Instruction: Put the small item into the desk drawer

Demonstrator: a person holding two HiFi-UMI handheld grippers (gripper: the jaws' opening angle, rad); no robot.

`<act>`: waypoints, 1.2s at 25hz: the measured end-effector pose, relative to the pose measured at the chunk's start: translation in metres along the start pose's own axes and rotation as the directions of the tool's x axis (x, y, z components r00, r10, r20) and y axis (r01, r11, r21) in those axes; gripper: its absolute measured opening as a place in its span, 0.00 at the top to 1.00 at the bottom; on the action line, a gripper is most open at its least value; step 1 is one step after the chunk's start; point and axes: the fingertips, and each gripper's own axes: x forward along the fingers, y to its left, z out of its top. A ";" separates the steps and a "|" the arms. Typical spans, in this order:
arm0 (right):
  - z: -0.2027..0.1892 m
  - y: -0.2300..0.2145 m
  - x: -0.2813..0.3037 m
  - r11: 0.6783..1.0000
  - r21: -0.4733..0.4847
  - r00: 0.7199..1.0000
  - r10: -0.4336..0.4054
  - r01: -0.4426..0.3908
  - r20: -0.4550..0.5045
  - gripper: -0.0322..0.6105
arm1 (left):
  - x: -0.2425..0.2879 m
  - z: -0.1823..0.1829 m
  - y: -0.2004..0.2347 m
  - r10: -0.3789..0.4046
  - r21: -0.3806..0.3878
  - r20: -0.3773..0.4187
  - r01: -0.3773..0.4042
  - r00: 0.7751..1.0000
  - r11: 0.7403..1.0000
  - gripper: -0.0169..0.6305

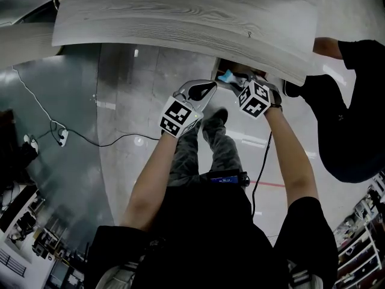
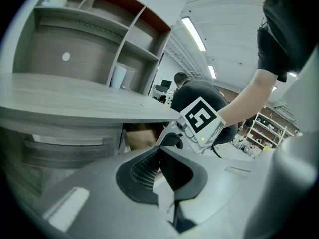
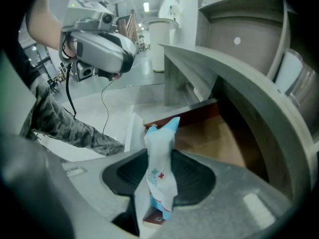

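While I hold both tools just in front of the desk's [image 1: 180,17] front edge, my right gripper [image 3: 158,180] is clamped on the small packet [image 3: 160,153]. It is a white and blue sachet with a red cross printed on it, standing upright between the dark pads. Its blue top end points toward the open drawer [image 3: 209,138], whose brown bottom shows beneath the desk top. From the head view, the packet [image 1: 225,76] hangs in the air at the drawer's mouth near the desk's right end. My left gripper [image 2: 160,171] has its jaws pressed together with nothing between them. It hovers over the grey floor [image 1: 120,101], just beside the right gripper [image 1: 231,81].
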 end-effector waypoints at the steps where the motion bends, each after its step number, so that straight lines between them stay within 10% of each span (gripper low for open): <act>1: -0.001 0.002 0.002 1.000 -0.015 1.000 0.005 -0.005 -0.012 0.71 | -0.001 0.000 0.001 0.002 -0.003 0.000 -0.002 1.000 1.000 0.97; 30: 0.005 -0.003 -0.008 1.000 -0.007 0.999 -0.024 0.024 -0.026 0.72 | -0.015 0.009 0.002 0.007 0.003 0.002 -0.007 1.000 1.000 0.97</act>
